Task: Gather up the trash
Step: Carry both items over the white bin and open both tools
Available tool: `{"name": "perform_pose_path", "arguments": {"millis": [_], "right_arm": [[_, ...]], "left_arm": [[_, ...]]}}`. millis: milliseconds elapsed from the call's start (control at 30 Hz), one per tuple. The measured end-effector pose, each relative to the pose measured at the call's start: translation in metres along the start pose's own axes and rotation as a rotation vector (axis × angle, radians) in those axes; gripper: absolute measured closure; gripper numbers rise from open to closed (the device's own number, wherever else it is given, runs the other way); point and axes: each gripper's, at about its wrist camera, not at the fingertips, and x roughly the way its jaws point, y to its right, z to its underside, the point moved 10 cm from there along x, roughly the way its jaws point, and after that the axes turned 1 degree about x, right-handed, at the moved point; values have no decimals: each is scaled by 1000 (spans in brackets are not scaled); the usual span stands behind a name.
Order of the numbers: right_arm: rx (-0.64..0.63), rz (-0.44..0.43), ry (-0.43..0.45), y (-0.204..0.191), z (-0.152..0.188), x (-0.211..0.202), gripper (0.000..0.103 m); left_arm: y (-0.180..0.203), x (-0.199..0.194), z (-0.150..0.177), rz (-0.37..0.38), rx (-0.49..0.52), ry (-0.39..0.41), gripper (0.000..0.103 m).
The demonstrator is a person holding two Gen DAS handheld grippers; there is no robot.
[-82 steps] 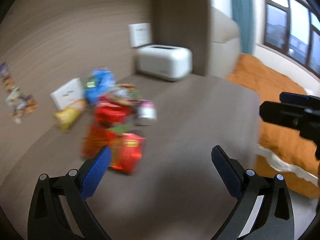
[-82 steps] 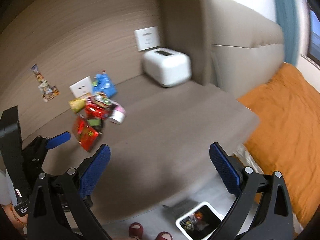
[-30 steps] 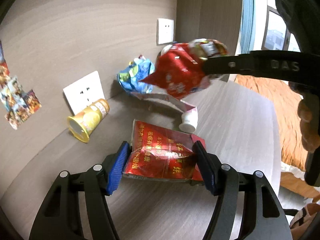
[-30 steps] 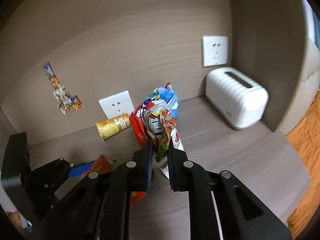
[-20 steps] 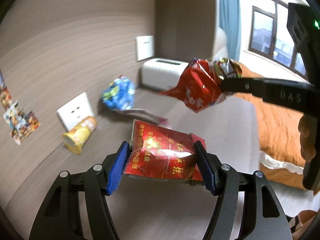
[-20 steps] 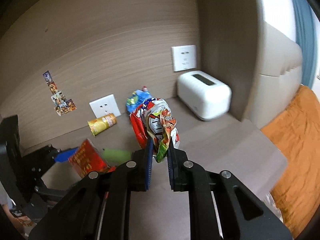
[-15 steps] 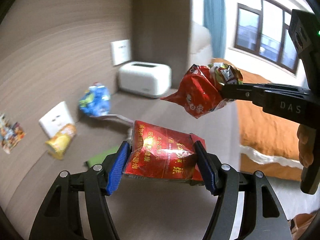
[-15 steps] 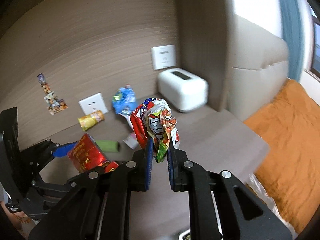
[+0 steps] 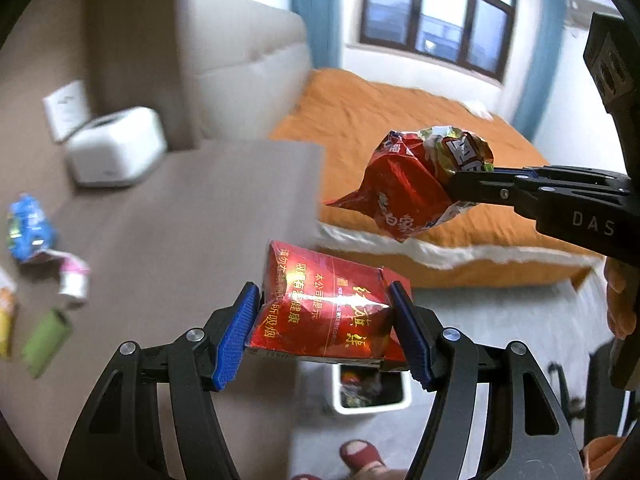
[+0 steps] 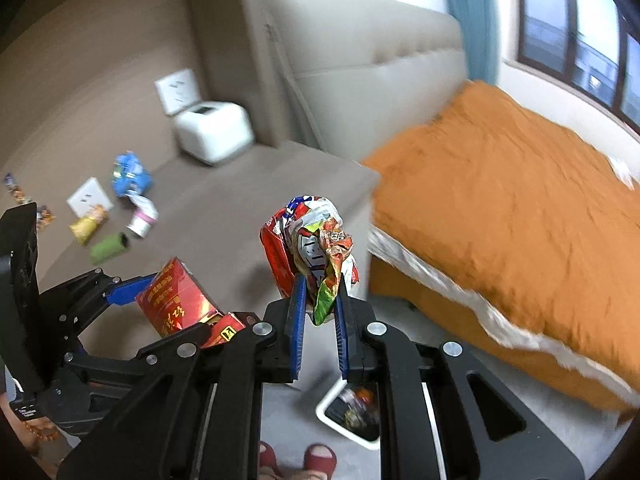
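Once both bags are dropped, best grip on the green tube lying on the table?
Grip the green tube across its middle, coming from above with the fingers spanning its short width. It lies on its side on the table, open end toward the white cup, apart from its neighbours, so there looks to be finger room along both long sides.

A bed (image 10: 520, 208) with an orange cover fills the right of both views, its white sheet edge showing along the near side. At its head stands a beige padded headboard (image 10: 376, 60). Left of the bed, a brown shelf (image 9: 192, 216) carries a white toaster (image 9: 116, 148), which sits against the wall under a socket (image 10: 178, 90) (a second socket (image 10: 89, 199) lies farther from the bed). Beyond the bed, a dark-framed window (image 9: 436, 16) between blue curtains (image 9: 316, 12).
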Motion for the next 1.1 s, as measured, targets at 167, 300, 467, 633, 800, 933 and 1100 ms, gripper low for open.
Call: {"name": "perform_pose_path", "arguments": {"millis": [167, 300, 467, 633, 800, 933, 1100], "right_arm": [[52, 59, -56, 37, 37, 4, 88], [91, 76, -106, 57, 64, 16, 88], [136, 80, -175, 75, 98, 40, 88], [165, 79, -252, 92, 139, 81, 88], [181, 80, -350, 108, 194, 142, 88], [190, 73, -408, 116, 234, 190, 88], [204, 68, -464, 123, 275, 240, 88]], "left_arm": [[38, 36, 13, 60, 53, -67, 39], [64, 67, 28, 93, 86, -127, 39], [80, 106, 54, 108, 109, -202, 39], [85, 156, 87, 138, 88, -291, 39], [86, 213, 136, 155, 54, -375, 39], [92, 261, 181, 187, 28, -432, 39], [96, 311, 224, 193, 6, -471, 38]]}}
